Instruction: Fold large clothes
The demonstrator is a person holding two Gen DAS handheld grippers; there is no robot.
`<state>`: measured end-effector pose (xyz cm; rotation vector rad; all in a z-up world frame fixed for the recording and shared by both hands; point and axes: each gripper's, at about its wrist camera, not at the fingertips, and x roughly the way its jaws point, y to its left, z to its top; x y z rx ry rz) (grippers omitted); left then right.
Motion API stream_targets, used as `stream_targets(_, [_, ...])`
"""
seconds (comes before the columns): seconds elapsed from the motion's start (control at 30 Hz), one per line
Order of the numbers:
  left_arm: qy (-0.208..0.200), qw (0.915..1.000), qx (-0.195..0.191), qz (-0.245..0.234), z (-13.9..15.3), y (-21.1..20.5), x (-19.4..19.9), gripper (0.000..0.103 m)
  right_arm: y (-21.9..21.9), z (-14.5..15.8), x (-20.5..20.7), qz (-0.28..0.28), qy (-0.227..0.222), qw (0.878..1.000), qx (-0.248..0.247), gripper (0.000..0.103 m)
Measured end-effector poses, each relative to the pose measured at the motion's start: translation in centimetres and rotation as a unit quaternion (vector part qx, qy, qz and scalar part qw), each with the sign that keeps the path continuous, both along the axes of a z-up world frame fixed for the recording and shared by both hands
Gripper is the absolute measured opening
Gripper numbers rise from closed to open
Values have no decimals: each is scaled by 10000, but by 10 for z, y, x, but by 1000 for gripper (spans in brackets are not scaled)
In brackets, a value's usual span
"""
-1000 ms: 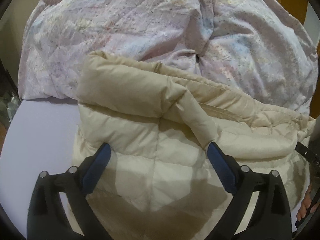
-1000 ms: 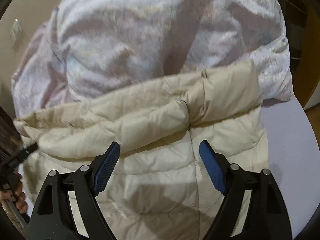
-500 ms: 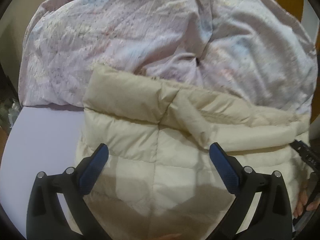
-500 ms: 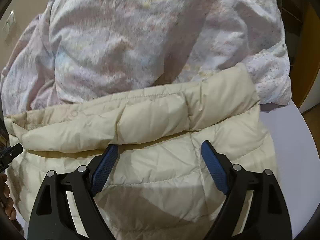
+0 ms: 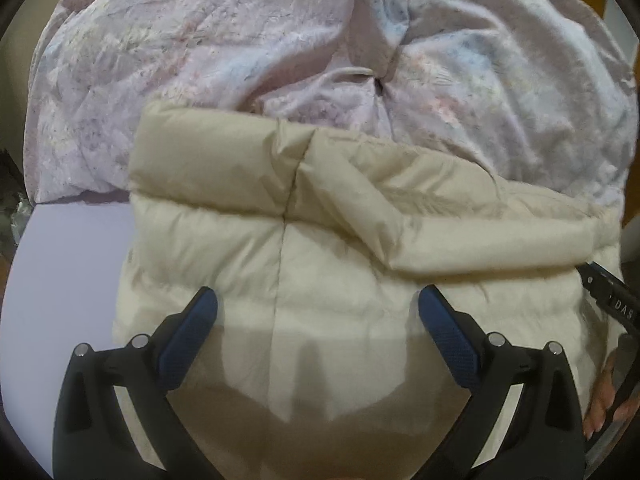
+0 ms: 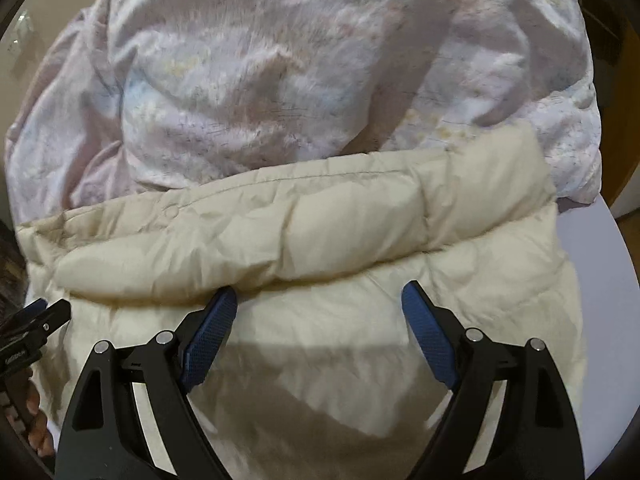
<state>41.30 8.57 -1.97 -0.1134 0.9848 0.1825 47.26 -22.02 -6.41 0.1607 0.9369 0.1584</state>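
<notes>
Shift: the folded-over band now lies flatter than a second ago.
Jacket: cream puffer jacket on the bed, against the floral duvet.
Left claw: spread wide, empty.
Right claw: spread wide, empty.
Key relation: band's long axis runs crosswise just ahead of both claws.

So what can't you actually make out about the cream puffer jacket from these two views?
- Left wrist view: the puffer jacket's near hem is cut off by the bottom edge, behind the left gripper.
- Right wrist view: its far edge runs under the floral quilt.
- Both views: sleeves not distinguishable among the folds.
</notes>
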Motion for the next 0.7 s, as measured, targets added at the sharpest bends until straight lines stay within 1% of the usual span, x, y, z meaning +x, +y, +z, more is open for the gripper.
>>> stream_targets(0.13, [-1,9992,179,356,-5,6,21,101,-10,-6,19,-462,128,9988,72,87])
stream_targets(0.2, [106,9987,78,494,-9,14,27,101,-22,-5,19,-545,223,9980,244,87])
stream_targets(0.27, [130,9988,-30,471,-8,19,21,101,-34,-2,11,-517,209,9979,320,87])
stream_targets(0.4, [120,9994,-32,337,-5,22,4,101,-56,1,-7,-498,241,9978,367,87])
stream_targets(0.47, [103,9995,-55,279,-2,23,-6,101,-64,2,-17,-508,241,9980,305,87])
stream_targets(0.6, [78,9997,73,207,-2,22,-20,101,-72,5,-32,-520,158,9984,120,87])
stream_targets(0.7, [92,9996,184,203,-9,20,-26,101,-79,0,-38,-524,187,9984,77,87])
